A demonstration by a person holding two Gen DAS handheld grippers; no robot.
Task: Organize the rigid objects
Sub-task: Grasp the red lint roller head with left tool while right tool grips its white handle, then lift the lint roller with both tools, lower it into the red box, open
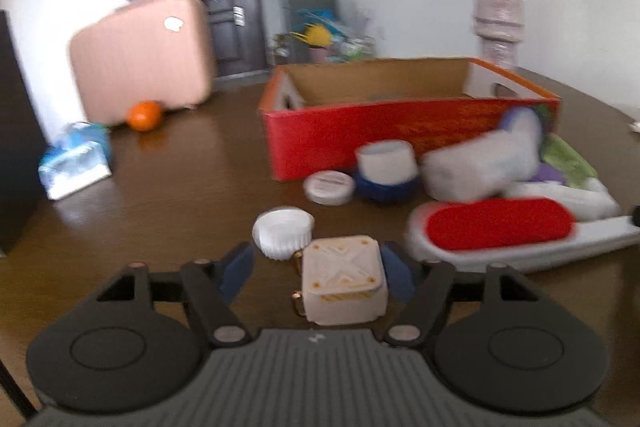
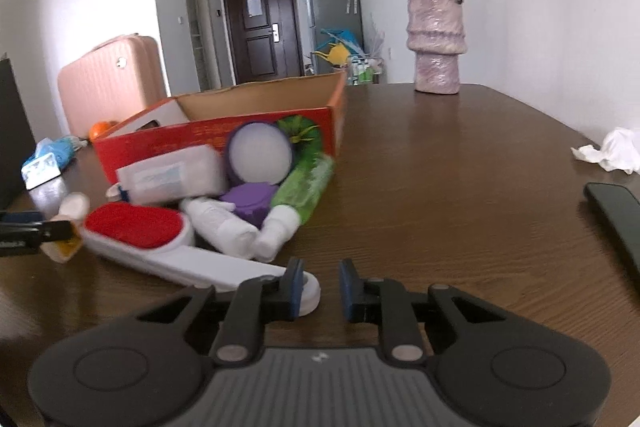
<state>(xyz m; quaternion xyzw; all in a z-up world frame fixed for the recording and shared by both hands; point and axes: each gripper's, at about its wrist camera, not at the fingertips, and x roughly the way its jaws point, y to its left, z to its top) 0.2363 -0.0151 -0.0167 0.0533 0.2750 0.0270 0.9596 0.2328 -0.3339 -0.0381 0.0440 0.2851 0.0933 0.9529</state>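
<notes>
My left gripper (image 1: 318, 273) is open around a small cream square box with gold trim (image 1: 342, 281), which stands on the table against the right finger, apart from the left one. A white ribbed cap (image 1: 282, 233) lies just beyond. The red cardboard box (image 1: 400, 131) stands open behind a pile: a blue jar with white lid (image 1: 386, 169), a flat round tin (image 1: 329, 187), a red-padded white lint brush (image 1: 496, 227), white bottles. My right gripper (image 2: 319, 289) is open and empty, its left finger beside the brush's handle end (image 2: 308, 293). The pile (image 2: 224, 195) lies to its left.
A wooden table (image 2: 460, 195) carries a pink vase of dried roses (image 2: 436, 39), a crumpled tissue (image 2: 612, 149), a dark phone (image 2: 616, 215), a tissue pack (image 1: 74, 159) and an orange (image 1: 144, 115). A pink suitcase (image 1: 140, 59) stands at the far edge.
</notes>
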